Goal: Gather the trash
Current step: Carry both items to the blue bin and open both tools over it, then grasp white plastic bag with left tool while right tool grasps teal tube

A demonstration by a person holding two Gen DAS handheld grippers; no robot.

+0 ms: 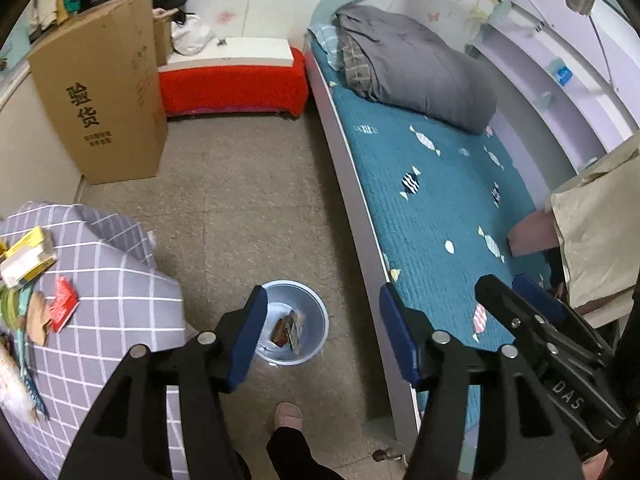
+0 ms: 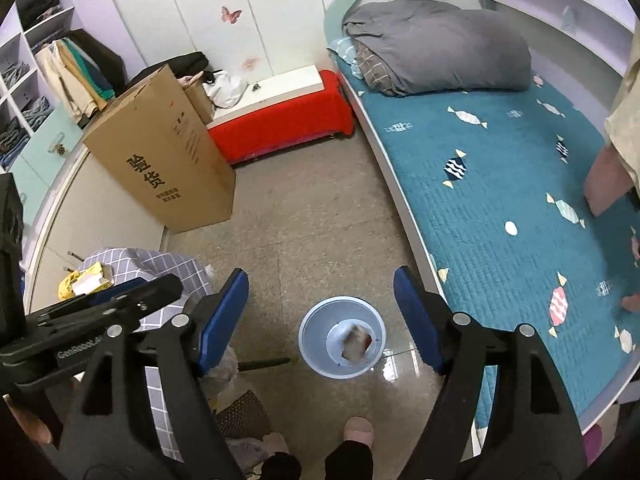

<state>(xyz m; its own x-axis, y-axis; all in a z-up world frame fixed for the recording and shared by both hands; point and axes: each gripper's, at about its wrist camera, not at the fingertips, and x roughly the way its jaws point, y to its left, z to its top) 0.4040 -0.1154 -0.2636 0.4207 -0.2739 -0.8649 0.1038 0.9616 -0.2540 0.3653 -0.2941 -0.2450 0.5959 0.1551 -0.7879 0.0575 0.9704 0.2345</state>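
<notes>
A light blue trash bin (image 1: 294,322) stands on the floor with a few wrappers inside; it also shows in the right wrist view (image 2: 342,336). My left gripper (image 1: 324,332) is open and empty above the bin. My right gripper (image 2: 320,320) is open and empty, also above the bin; it appears at the right in the left wrist view (image 1: 516,300). Trash lies on a table with a grey checked cloth (image 1: 108,280): a yellow box (image 1: 28,256), a red packet (image 1: 64,304) and torn brown paper (image 1: 38,320). The yellow box also shows in the right wrist view (image 2: 84,280).
A bed with a teal quilt (image 1: 432,200) and a grey folded duvet (image 1: 416,76) runs along the right. A tall cardboard box (image 1: 100,92) and a red covered bench (image 1: 236,84) stand at the back. The person's feet (image 2: 360,432) are near the bin.
</notes>
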